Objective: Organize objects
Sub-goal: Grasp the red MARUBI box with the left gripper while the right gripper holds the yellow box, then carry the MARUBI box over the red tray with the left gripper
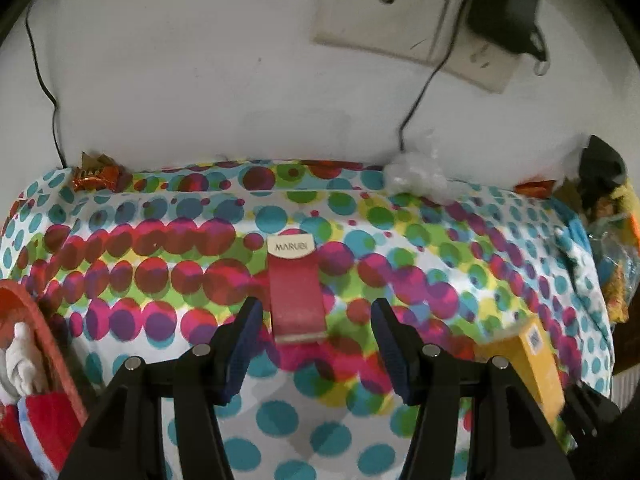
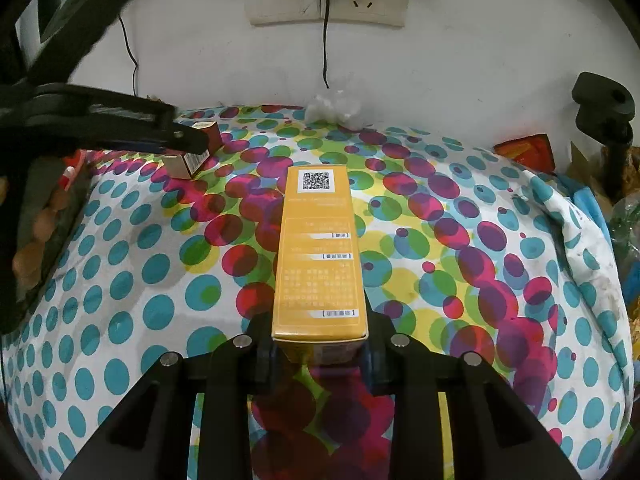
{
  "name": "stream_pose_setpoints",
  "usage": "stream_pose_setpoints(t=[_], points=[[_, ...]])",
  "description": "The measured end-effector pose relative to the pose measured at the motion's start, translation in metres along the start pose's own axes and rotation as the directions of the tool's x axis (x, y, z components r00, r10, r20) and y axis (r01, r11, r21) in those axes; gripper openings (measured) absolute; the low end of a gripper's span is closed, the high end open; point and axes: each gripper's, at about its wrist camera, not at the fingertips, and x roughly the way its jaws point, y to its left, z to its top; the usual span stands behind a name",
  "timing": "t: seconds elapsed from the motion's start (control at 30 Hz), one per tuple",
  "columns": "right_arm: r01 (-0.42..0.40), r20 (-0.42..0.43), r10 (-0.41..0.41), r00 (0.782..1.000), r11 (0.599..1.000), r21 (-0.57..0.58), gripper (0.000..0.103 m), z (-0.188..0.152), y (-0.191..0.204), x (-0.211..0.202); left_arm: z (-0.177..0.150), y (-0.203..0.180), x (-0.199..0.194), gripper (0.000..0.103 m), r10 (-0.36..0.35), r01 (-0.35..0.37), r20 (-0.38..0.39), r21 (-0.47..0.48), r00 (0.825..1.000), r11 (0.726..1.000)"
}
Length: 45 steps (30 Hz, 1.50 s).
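Right wrist — right hand-held gripper (image 2: 318, 354) clamps yellow box (image 2: 318, 256).

Each camera rode on its own gripper and looked steeply down along its fingers at the spotted cloth (image 1: 400, 216) on the desk, with the white wall (image 1: 180, 80) behind. The left view sat close over a red box (image 1: 296, 296); the right sat close behind a yellow box (image 2: 318, 256). Both shared the cloth, wall sockets (image 2: 324, 0) and yellow box
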Motion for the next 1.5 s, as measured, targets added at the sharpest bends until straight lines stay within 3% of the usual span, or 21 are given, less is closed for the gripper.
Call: stream_pose_setpoints(t=[0.43,0.57,0.67,0.83,1.1,1.5], points=[[0.001,0.001,-0.001,1.0,1.0,-0.002,0.029,-0.001,0.001,0.001,-0.001,-0.009,0.026,0.057,0.081,-0.08,0.0,0.06,0.997,0.995],[0.001,0.001,-0.001,1.0,1.0,-0.001,0.029,-0.002,0.001,0.0,-0.004,-0.01,0.025,0.03,0.093,-0.094,0.027,0.072,0.995,0.993],[0.001,0.001,-0.001,1.0,1.0,-0.001,0.029,-0.001,0.001,0.001,-0.008,-0.017,0.023,0.03,0.142,-0.147,0.045,0.112,0.989,0.983],[0.002,0.001,-0.002,1.0,1.0,-0.002,0.029,-0.001,0.001,0.001,-0.018,-0.03,0.019,0.03,0.163,-0.173,0.071,0.163,0.984,0.971],[0.002,0.001,-0.002,1.0,1.0,-0.001,0.029,0.0,0.002,0.001,-0.045,-0.049,0.003,0.03,0.157,-0.17,0.079,0.2,0.984,0.965],[0.003,0.0,-0.003,1.0,1.0,-0.002,0.029,0.002,0.002,0.0,-0.077,-0.044,-0.057,0.03,0.159,-0.179,0.111,0.199,0.981,0.964]])
